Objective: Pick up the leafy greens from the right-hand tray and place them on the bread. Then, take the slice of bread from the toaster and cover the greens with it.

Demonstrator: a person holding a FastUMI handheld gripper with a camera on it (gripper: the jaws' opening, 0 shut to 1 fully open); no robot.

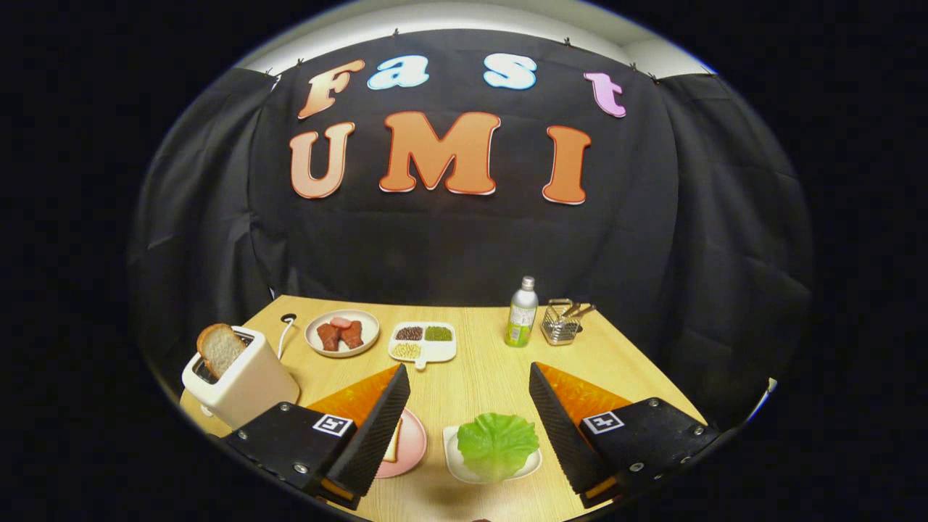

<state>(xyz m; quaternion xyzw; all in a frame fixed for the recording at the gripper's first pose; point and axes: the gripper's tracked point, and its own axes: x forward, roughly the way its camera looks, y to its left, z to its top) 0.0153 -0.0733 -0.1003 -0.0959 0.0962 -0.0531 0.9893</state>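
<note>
Two spread jaws flank the leafy greens (497, 444) on their tray (455, 464), toaster (243, 377) well left.

My hand-held gripper (470, 417) hangs open over the counter (478, 377); leafy greens (497, 444) on their tray (455, 464) sit between its fingers; bread (220, 349) stands in the toaster (243, 380).

The 1 camera rides on the tool (464, 428), looking forward along its 2 spread fingers (380, 428) and slightly down over the table (478, 362). It sits low and close to the near edge: the lettuce leaf (497, 444) on its white tray (457, 457) lies right between the fingers. The toaster (239, 380) stands near at the left; the bottle (521, 313) and wire basket (560, 322) lie farther off, before the black cloth wall (464, 239).
</note>
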